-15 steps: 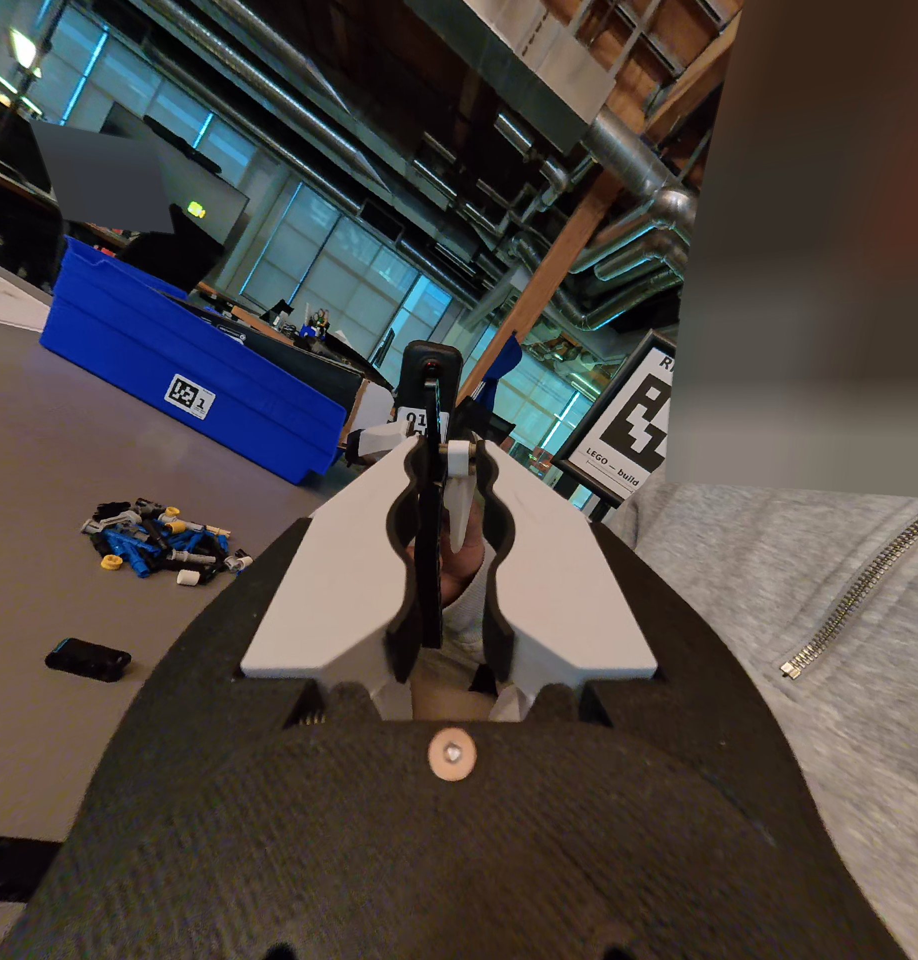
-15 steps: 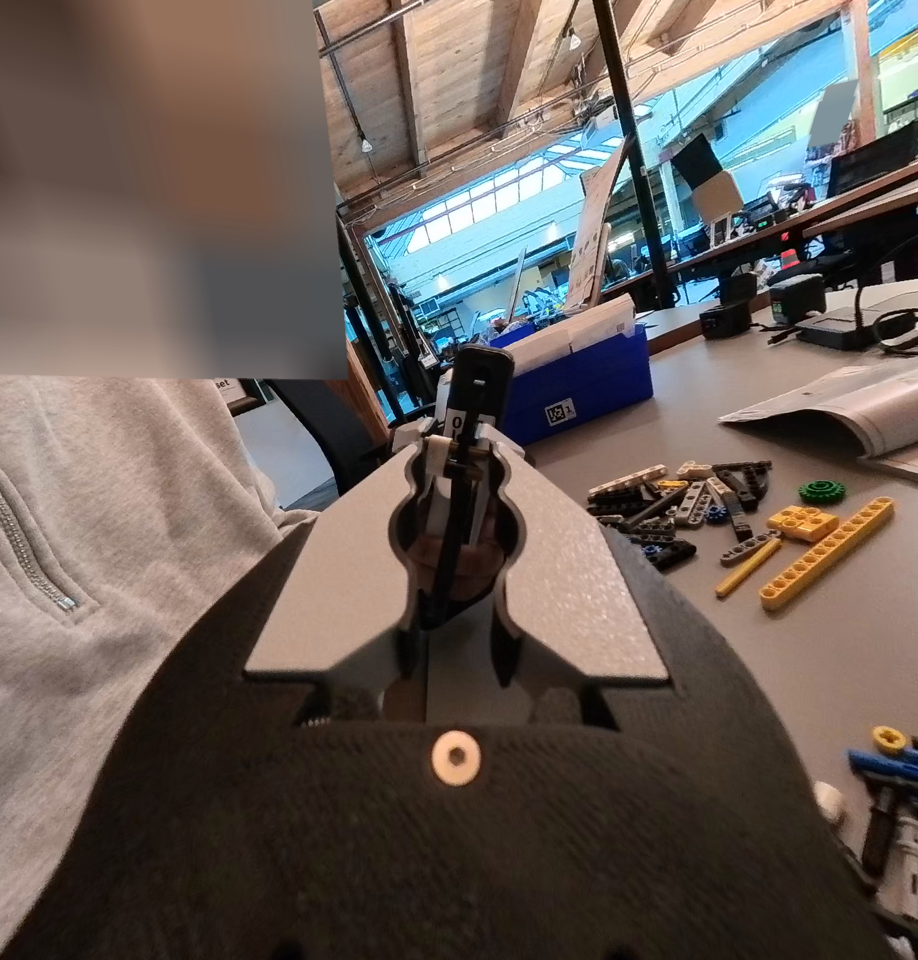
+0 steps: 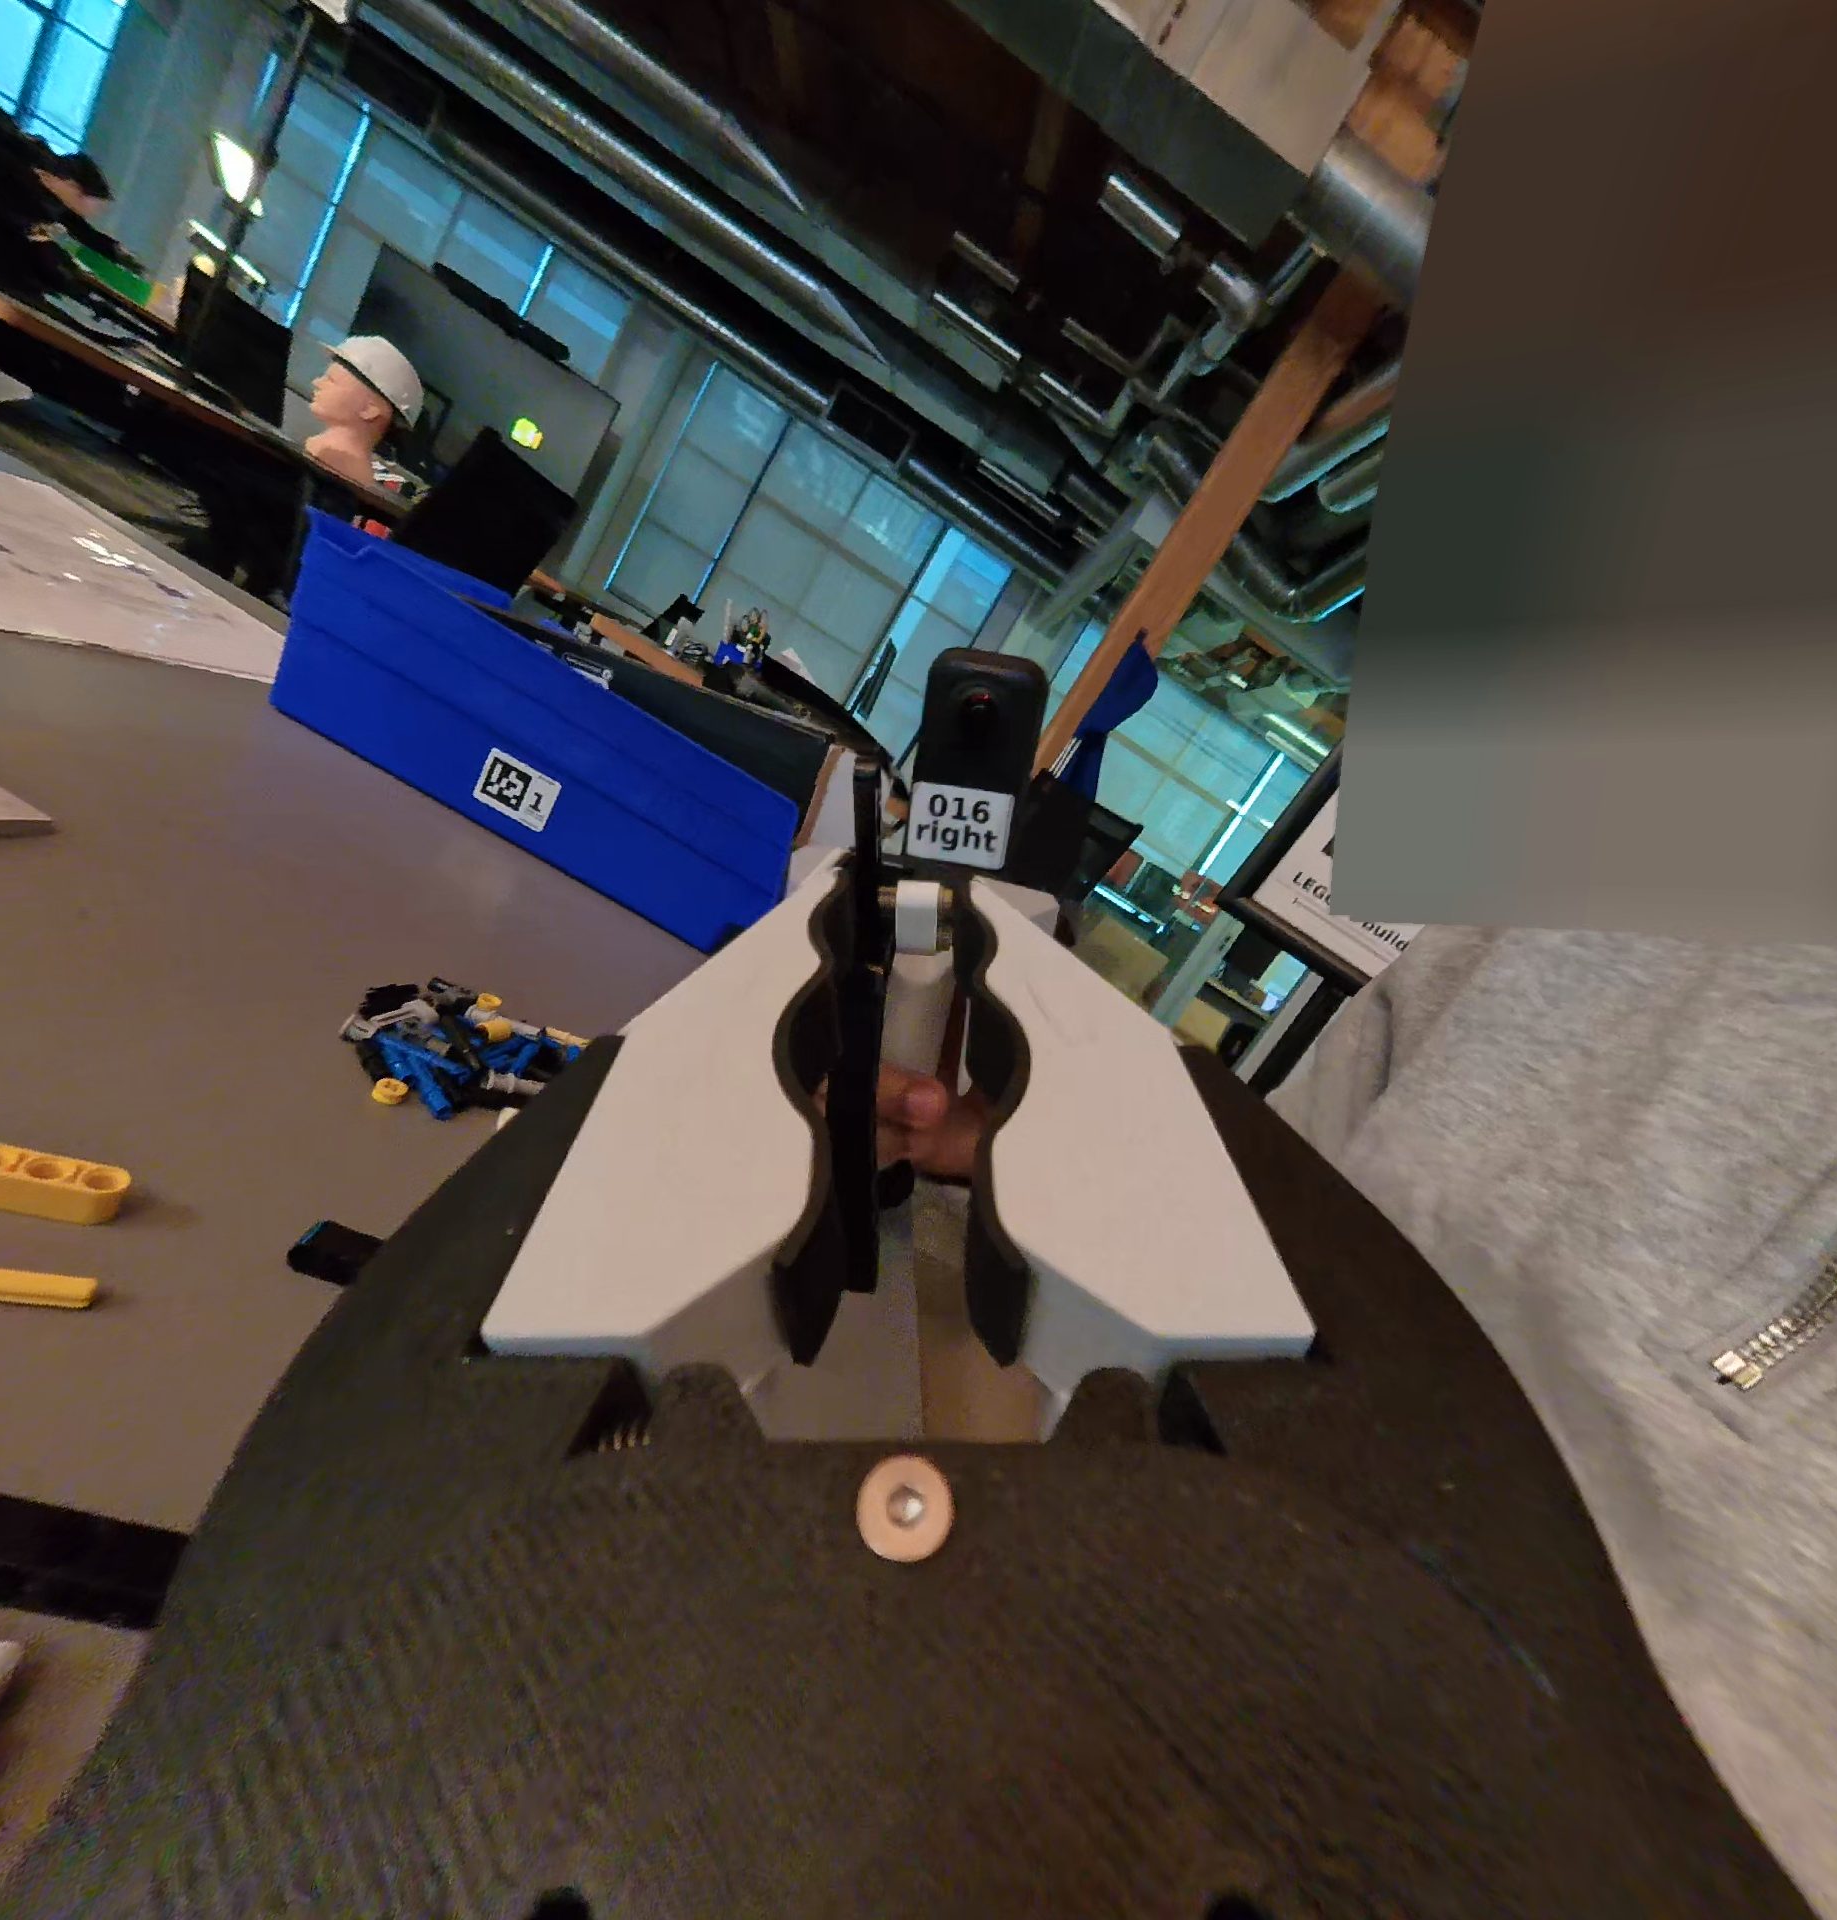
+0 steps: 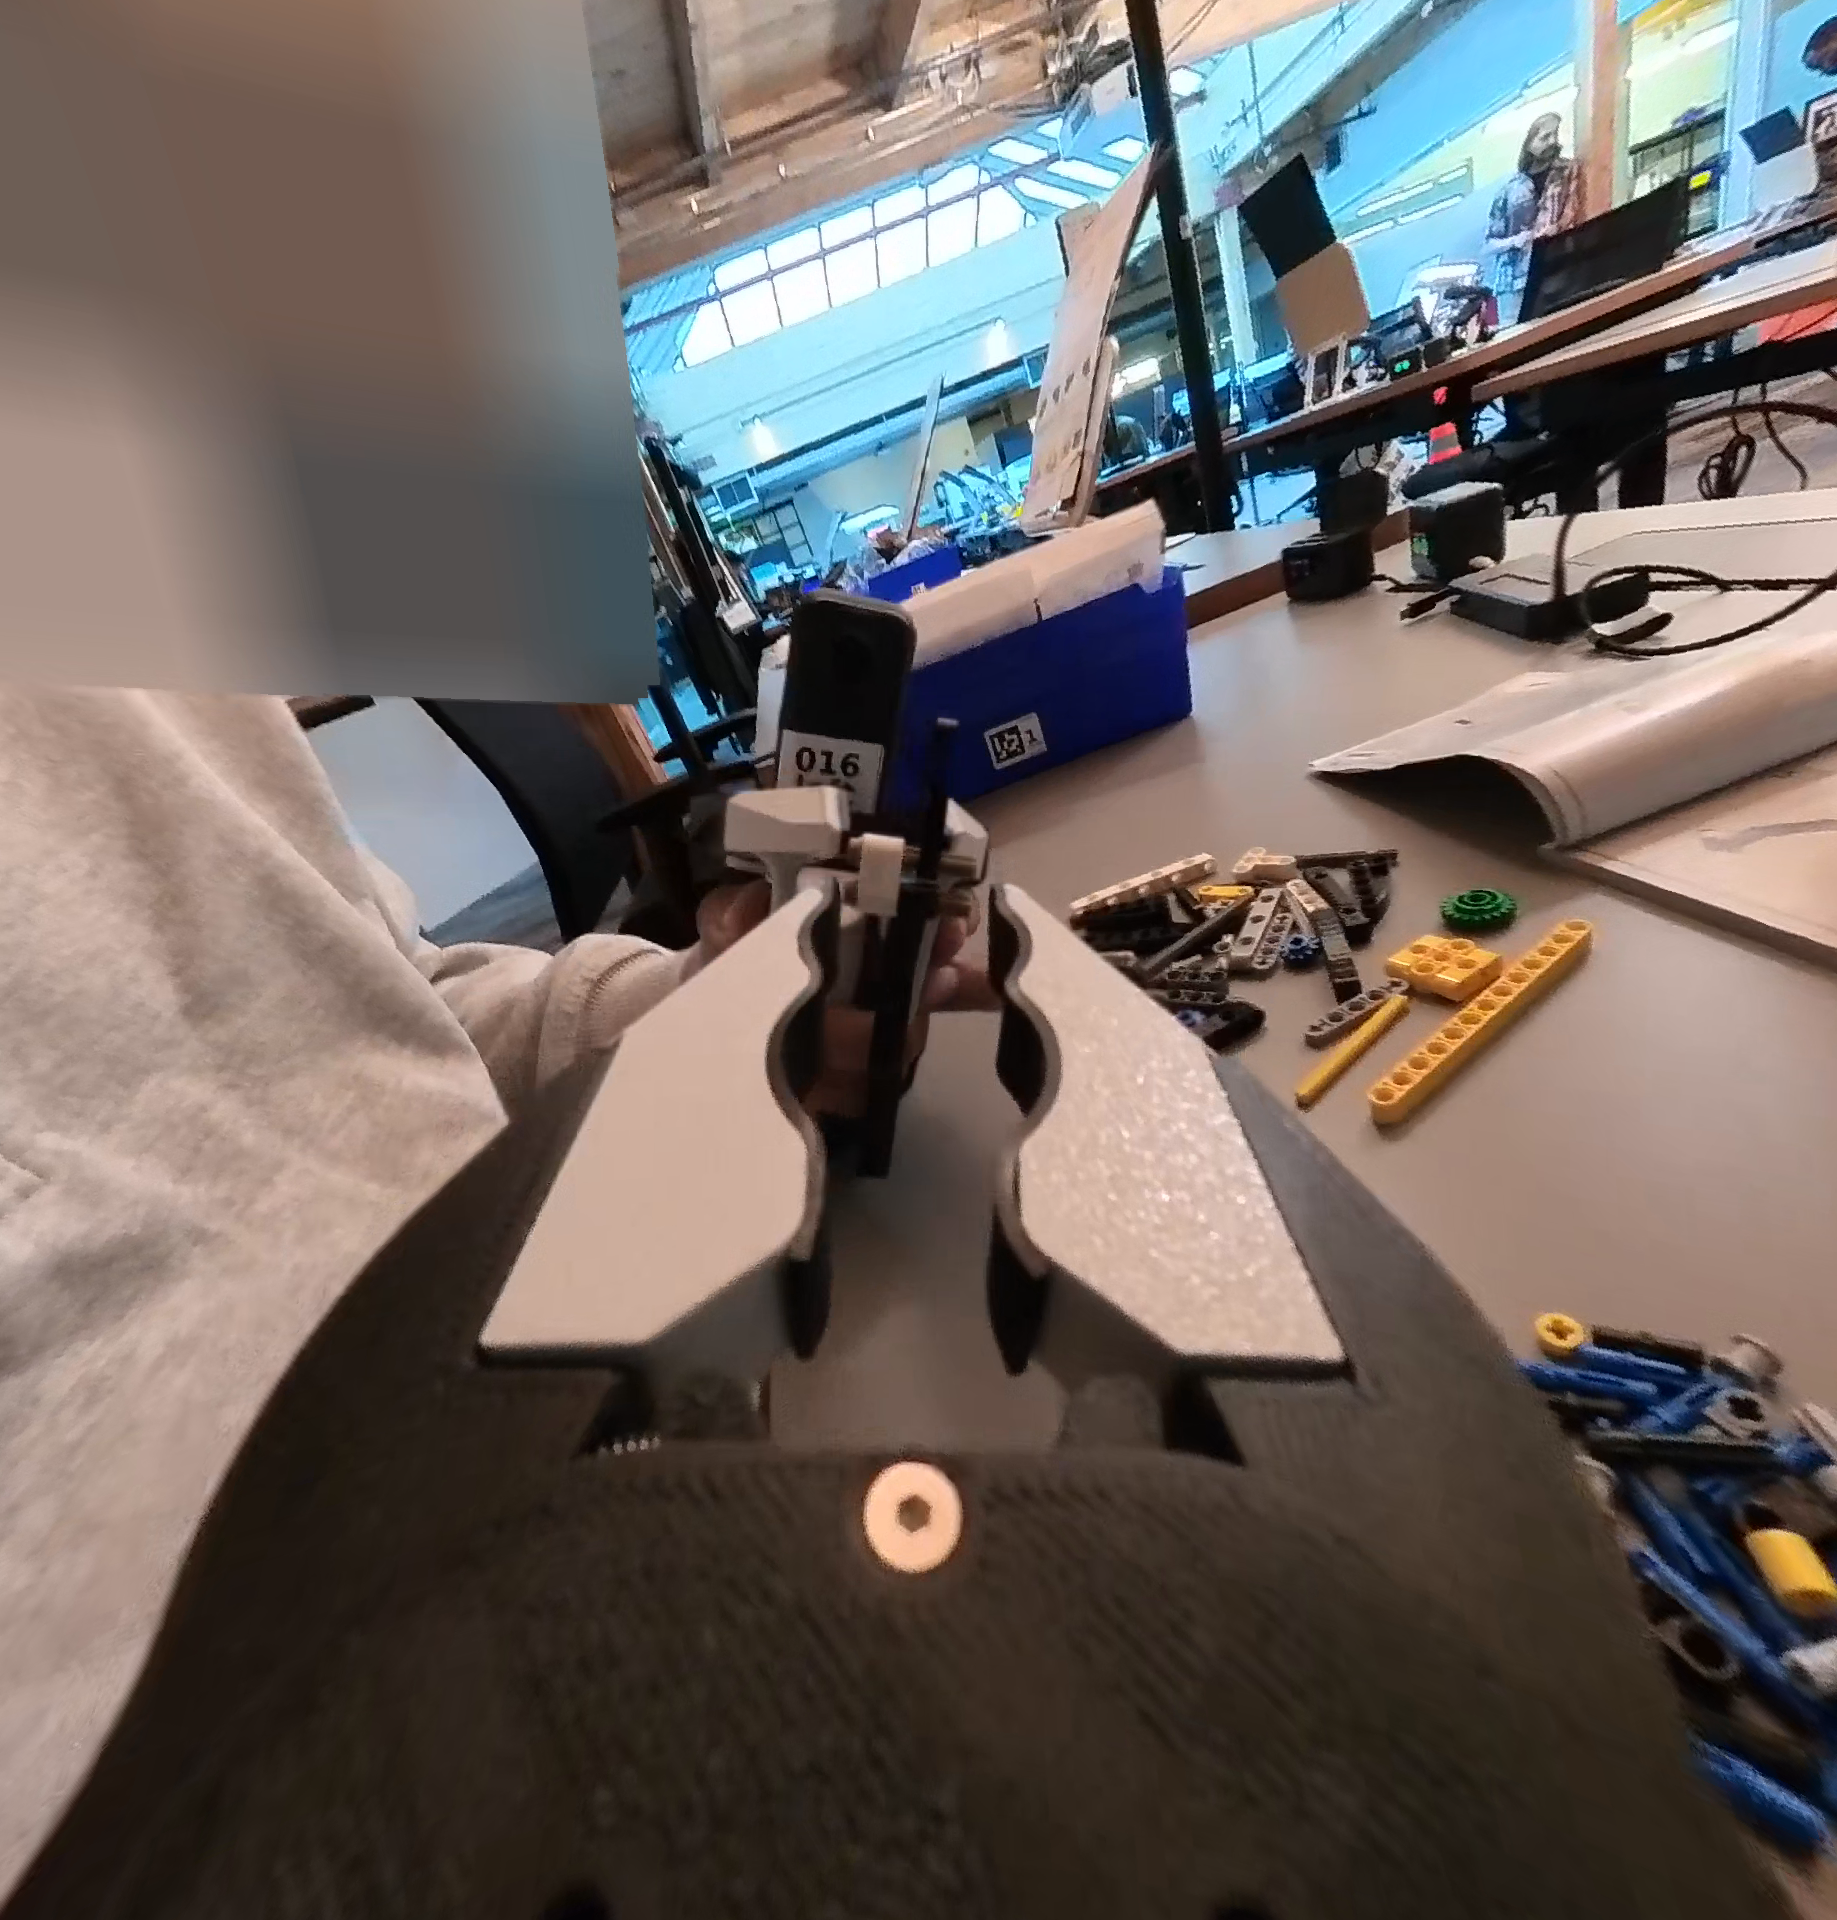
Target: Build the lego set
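Grey table (image 4: 1516, 1195) in open workshop, left gripper (image 3: 898, 904) clamped on black lego piece (image 3: 854, 1060) with white part (image 3: 919, 977), right gripper (image 4: 903, 914) jaws apart around that piece, loose lego pile (image 4: 1246, 925) on table, blue bin (image 3: 540, 748) behind.

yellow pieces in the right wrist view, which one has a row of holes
The long yellow beam: holes run all along it. The thin yellow rod beside it is plain, and the yellow block is short and squarish.

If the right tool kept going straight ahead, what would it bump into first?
Probably the black lego piece standing between the right tool's open jaws, with the left tool just behind it. Depth is hard to judge here.
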